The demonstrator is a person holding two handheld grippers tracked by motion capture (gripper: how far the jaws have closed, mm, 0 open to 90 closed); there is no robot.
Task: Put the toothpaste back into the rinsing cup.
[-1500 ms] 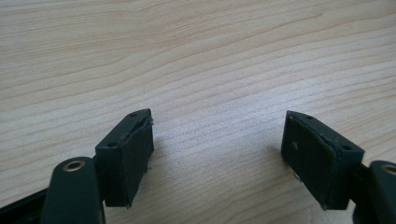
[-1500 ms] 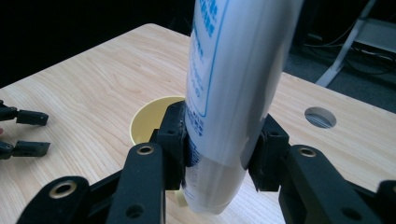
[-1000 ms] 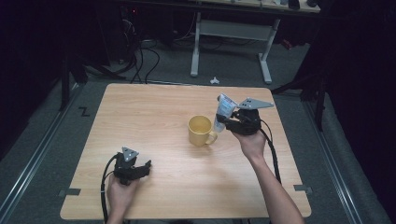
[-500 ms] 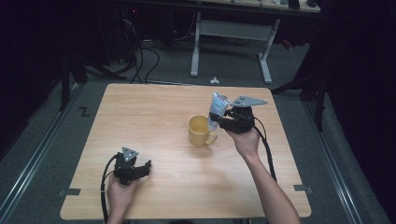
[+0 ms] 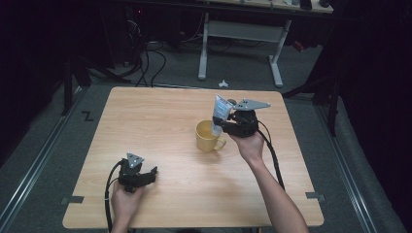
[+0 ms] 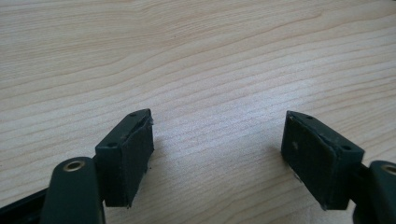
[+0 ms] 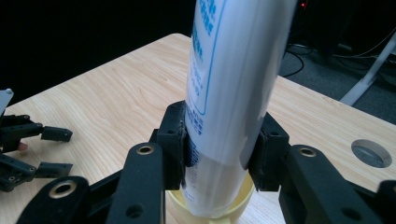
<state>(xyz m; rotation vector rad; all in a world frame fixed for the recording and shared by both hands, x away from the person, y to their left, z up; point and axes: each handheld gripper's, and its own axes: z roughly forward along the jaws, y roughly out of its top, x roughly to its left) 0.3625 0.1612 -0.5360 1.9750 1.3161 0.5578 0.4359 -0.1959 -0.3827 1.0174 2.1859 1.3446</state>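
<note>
Half done imo: right claw [image 7: 219, 161] grips tube [image 7: 233, 93], lower end in mug [image 5: 208, 137], no release yet; left claw [image 6: 219, 154] open, idle, well apart from mug.

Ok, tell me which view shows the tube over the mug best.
The right gripper view: the white tube is close up, clamped between the right tongs, its lower end inside the yellow mug. The high view shows it small and tilted above the mug. The left gripper view looks at bare table.
</note>
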